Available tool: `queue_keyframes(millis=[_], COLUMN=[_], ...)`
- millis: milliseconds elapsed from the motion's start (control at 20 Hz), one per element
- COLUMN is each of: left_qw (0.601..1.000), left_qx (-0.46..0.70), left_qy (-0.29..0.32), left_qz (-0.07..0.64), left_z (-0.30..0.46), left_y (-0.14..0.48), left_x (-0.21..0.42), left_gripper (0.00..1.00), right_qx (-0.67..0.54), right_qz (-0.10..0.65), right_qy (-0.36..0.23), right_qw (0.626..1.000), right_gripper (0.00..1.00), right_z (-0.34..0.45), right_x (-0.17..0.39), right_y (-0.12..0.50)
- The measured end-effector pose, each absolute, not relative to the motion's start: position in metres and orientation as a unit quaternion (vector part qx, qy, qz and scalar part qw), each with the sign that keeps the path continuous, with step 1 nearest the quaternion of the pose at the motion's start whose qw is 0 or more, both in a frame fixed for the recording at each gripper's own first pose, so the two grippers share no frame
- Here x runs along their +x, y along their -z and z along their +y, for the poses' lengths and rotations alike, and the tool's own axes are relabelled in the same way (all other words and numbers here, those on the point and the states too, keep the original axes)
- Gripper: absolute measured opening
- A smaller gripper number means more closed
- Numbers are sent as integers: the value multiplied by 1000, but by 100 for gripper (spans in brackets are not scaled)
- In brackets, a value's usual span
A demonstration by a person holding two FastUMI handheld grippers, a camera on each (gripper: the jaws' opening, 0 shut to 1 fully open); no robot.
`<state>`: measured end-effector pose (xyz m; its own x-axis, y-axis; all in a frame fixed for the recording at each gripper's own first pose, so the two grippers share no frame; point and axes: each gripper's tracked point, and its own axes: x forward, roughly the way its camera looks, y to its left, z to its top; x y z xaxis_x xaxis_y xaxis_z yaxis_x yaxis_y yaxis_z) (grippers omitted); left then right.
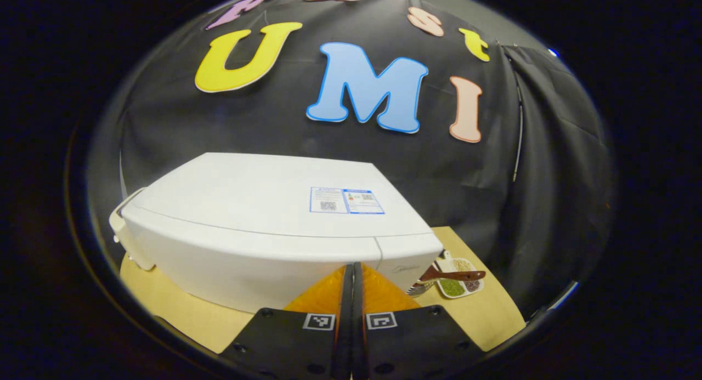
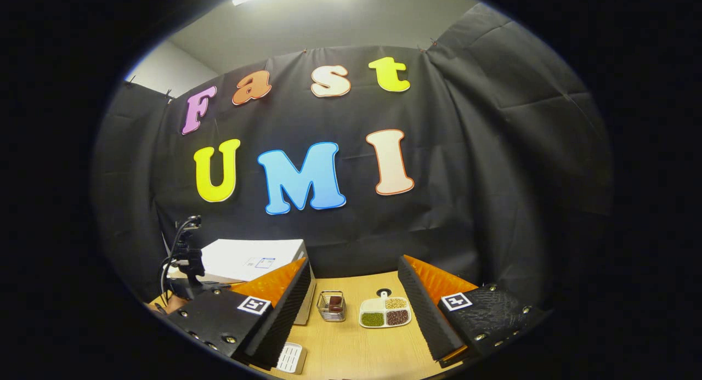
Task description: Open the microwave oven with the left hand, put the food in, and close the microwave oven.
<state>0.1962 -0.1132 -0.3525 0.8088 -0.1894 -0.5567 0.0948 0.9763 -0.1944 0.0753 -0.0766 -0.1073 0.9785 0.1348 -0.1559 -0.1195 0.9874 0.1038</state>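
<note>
A white microwave (image 1: 263, 226) sits shut on a pale wooden table (image 1: 181, 308) against the booth's black cloth wall, its smooth top carrying a small sticker (image 1: 346, 200). It looks heavy and rigid, unlikely to slide under a pull; the door is best taken at its edge or handle, which cannot be made out from here. The left gripper (image 1: 351, 281) hovers just in front of the oven's lower face with its fingers pressed together and nothing between them. The right gripper (image 2: 351, 303) hangs wide open and empty above the table, framing a small wire basket (image 2: 331, 306) with a dark piece of food inside and a divided dish (image 2: 385, 312) of beans and grains. The dish looks hard and light, its loose contents liable to spill if tipped.
</note>
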Motion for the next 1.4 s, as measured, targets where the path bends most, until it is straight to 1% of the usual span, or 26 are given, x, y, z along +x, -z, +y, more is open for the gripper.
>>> queue_keyframes(millis=[50,100,150,200,300,450,600,650,750,800,850,950,1000,1050,1150,1200,1250,1400], left_qw=[952,953,954,956,964,979,991,994,998,999,999,1000,1000,999,999,999,1000,1000], left_qx=[-63,-48,-36,-36,-44,-34,-26,-26,-18,-14,-13,-6,-1,0,1,0,-5,-10], left_qy=[81,86,86,85,82,69,45,39,31,28,30,26,24,26,27,27,28,28], left_qz=[290,287,284,278,248,190,121,99,48,33,17,-6,-15,-20,-19,-17,-11,6], left_z=[-112,-110,-106,-102,-86,-38,20,37,65,74,79,86,87,87,86,88,90,96], left_y=[351,351,349,339,302,214,95,57,-11,-31,-53,-79,-83,-84,-78,-75,-70,-60], left_x=[199,197,196,195,182,159,140,128,100,85,64,28,15,1,-15,-18,-22,-24], left_gripper=[7,5,7,7,7,7,7,5,7,7,21,99,94,96,96,94,97,94], right_qx=[42,38,36,34,36,37,46,46,40,38,36,34,32,28,19,17,17,22], right_qz=[80,80,81,79,70,45,31,29,24,25,28,25,19,12,2,-1,0,1], right_qy=[-62,-59,-56,-51,-46,-45,-54,-59,-63,-70,-76,-82,-84,-83,-84,-84,-86,-87], right_qw=[994,994,995,995,996,997,997,997,997,997,996,996,996,996,996,996,996,996], right_gripper=[97,97,97,97,97,97,97,97,97,97,97,97,97,97,97,97,97,97], right_z=[-75,-73,-69,-64,-50,-24,7,17,35,47,59,77,86,93,109,116,121,131], right_x=[72,68,65,61,53,40,31,29,27,25,22,16,11,6,-3,-8,-12,-18], right_y=[106,103,102,99,87,54,28,20,4,-2,-8,-26,-34,-41,-47,-48,-49,-47])
